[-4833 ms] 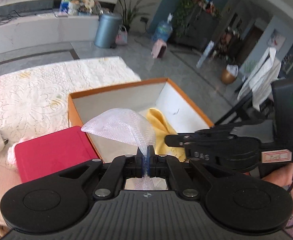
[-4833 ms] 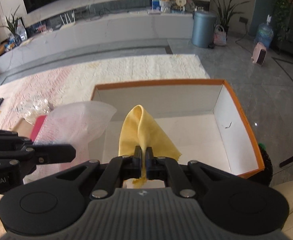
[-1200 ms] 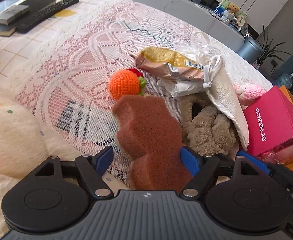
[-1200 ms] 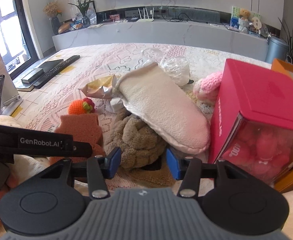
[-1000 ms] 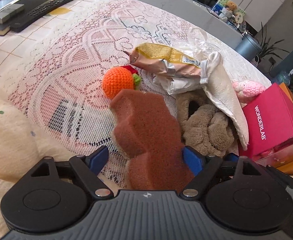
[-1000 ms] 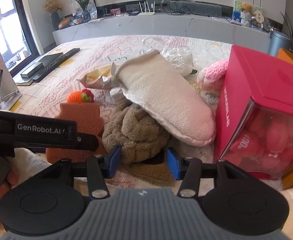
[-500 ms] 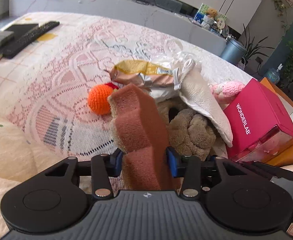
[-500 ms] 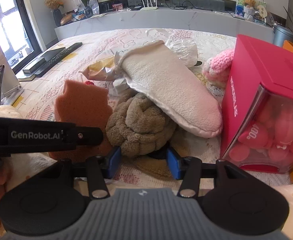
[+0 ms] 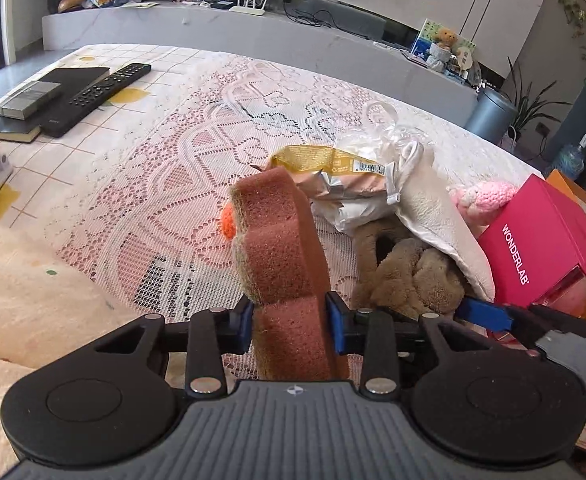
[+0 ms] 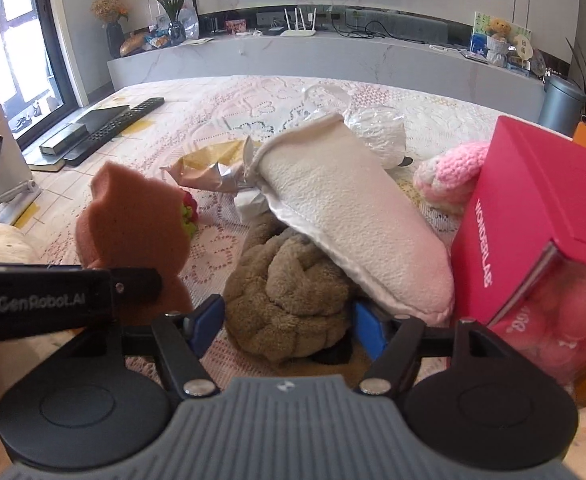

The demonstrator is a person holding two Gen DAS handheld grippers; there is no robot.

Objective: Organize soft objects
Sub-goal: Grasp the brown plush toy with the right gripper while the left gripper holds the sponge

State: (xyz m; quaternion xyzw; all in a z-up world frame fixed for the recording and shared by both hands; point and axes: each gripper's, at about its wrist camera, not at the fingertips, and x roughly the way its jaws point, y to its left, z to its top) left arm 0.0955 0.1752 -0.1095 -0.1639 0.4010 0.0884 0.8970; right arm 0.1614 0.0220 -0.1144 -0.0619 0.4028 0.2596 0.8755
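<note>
Pinching the upright brown sponge (image 9: 283, 256) in my left gripper (image 9: 291, 322), whose jaws have just closed, I straddle the brown knotted plush bundle (image 10: 289, 300) with my just-widened right gripper (image 10: 289, 330) near the lace-covered table's (image 9: 165, 184) front edge.

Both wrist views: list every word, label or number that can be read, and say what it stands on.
"WONDERLAB" on the side of the pink box, white letters, in both views.
"GenRobot.AI" on the left gripper's black body, in the right wrist view.
Barcode and print on the snack bag: too small to read.
Pale print on the box's clear window: seen reversed, not readable.
Remote buttons and shelf cards: too small to read.
</note>
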